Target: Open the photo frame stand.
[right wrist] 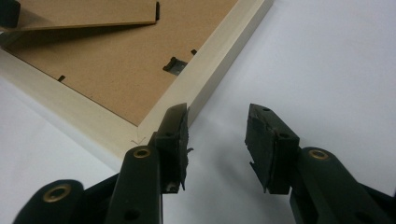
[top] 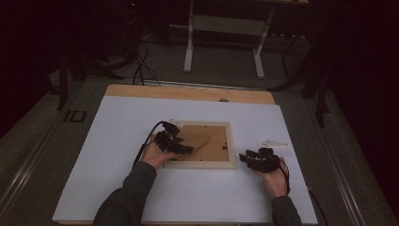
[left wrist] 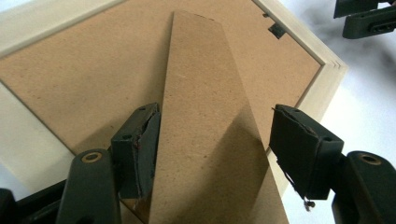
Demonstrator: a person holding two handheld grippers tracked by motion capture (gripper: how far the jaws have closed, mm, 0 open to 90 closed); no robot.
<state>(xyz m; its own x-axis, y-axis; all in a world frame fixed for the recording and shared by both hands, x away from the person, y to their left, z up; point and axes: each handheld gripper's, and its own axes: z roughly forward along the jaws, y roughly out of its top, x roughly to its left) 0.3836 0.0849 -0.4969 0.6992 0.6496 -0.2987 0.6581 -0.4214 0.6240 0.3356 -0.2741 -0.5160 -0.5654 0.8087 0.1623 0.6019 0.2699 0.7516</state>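
Observation:
A pale wooden picture frame (top: 200,165) lies face down on the white sheet, its brown backing board (top: 219,143) turned up. The brown stand leg (left wrist: 205,116) is lifted off the backing and runs between the jaws of my left gripper (left wrist: 215,140). The left pad sits at the leg's edge, the right pad stands clear of it, so the gripper is open. In the high view my left gripper (top: 184,148) is over the frame's left part. My right gripper (right wrist: 217,135) is open and empty on the sheet beside the frame's near right corner (right wrist: 140,135).
A white sheet (top: 117,165) covers the wooden table (top: 188,92). A small white piece (top: 274,142) lies right of the frame. A metal clip (right wrist: 175,65) sits on the backing. Beyond the table are white stand legs (top: 189,52) and floor cables (top: 141,61).

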